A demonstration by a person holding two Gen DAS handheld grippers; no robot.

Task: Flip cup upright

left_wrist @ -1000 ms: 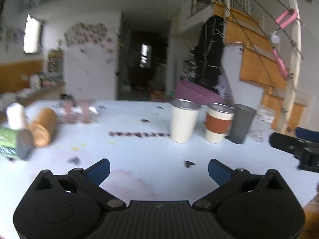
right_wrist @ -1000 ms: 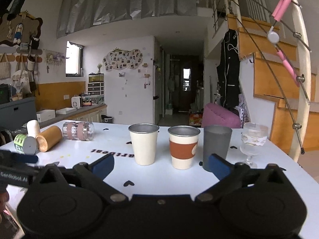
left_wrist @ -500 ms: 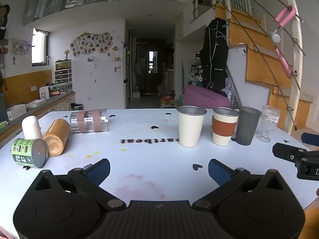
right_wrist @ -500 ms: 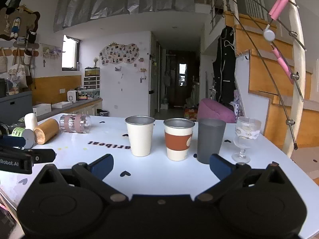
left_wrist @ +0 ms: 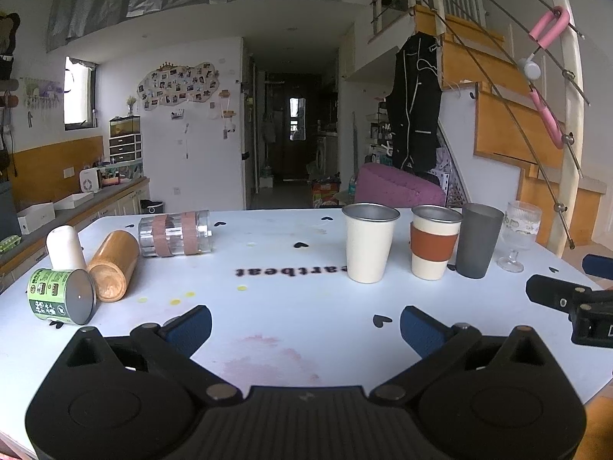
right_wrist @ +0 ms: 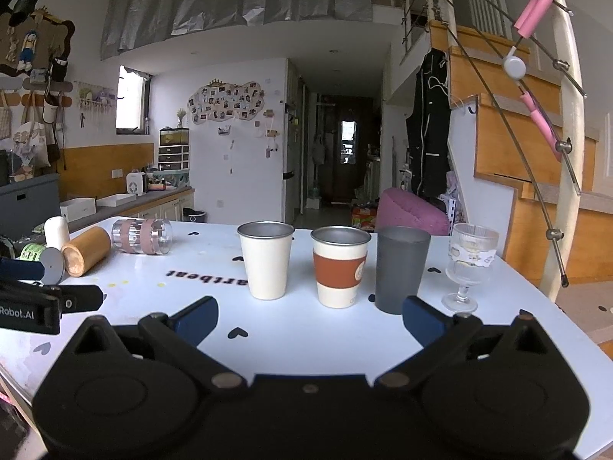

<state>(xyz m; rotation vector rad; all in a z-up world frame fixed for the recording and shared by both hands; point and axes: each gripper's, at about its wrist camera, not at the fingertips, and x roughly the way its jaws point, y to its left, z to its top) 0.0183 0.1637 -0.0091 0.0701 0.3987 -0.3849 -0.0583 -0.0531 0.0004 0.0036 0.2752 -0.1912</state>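
On the white table several cups lie on their sides at the left: a green-labelled cup [left_wrist: 61,296], a wooden-look cup [left_wrist: 113,265] and a clear cup with pink bands [left_wrist: 174,233]. They also show in the right wrist view: green [right_wrist: 42,260], wooden [right_wrist: 86,250], clear [right_wrist: 141,236]. A white cup [left_wrist: 63,247] stands upside down behind them. My left gripper [left_wrist: 305,326] is open and empty above the table's near edge. My right gripper [right_wrist: 309,318] is open and empty, in front of the upright cups.
Three cups stand upright in a row: cream [right_wrist: 266,260], cream with a brown sleeve [right_wrist: 339,266], dark grey [right_wrist: 400,268]. A stemmed glass [right_wrist: 469,264] stands at their right. The right gripper shows at the left wrist view's right edge [left_wrist: 571,303]. A staircase railing [right_wrist: 563,153] rises at the right.
The left wrist view has swung left and steadied, bringing the lying cups fully into view. The right gripper has drifted slightly left and back. Both stay open.
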